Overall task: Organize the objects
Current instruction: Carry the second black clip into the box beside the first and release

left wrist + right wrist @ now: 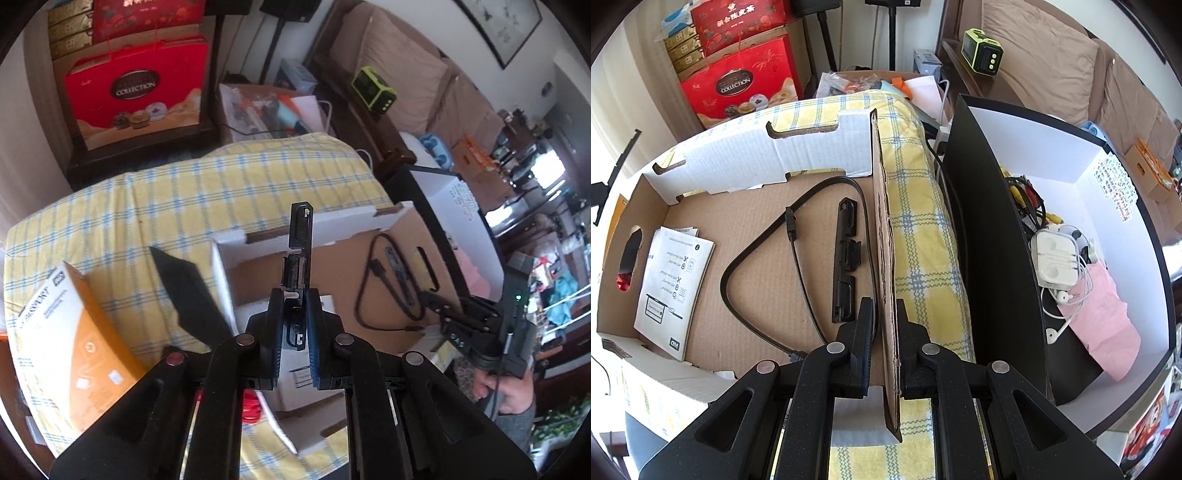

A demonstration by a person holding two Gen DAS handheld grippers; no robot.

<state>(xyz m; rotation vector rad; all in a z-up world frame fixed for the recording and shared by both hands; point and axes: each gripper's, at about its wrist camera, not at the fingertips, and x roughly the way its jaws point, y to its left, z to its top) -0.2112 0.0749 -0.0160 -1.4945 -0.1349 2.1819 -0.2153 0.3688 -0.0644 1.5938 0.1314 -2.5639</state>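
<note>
Right gripper point(885, 325) was closed on the upright side wall of the cardboard box point(886, 236), one finger on each face of the wall. Inside the box, on its floor: a black cable point(768, 236) in a loose loop, a long black plastic clip point(846, 258) lying close beside the gripped wall, and a white instruction leaflet point(674, 288) toward the left. The box sat on a yellow checked cloth point(919, 240). To the right stood a black-and-white box point(979, 221) holding white earphones point(1056, 262), tangled wires and a pink bag point(1104, 321). A red gift box point(738, 88) stood behind.
</note>
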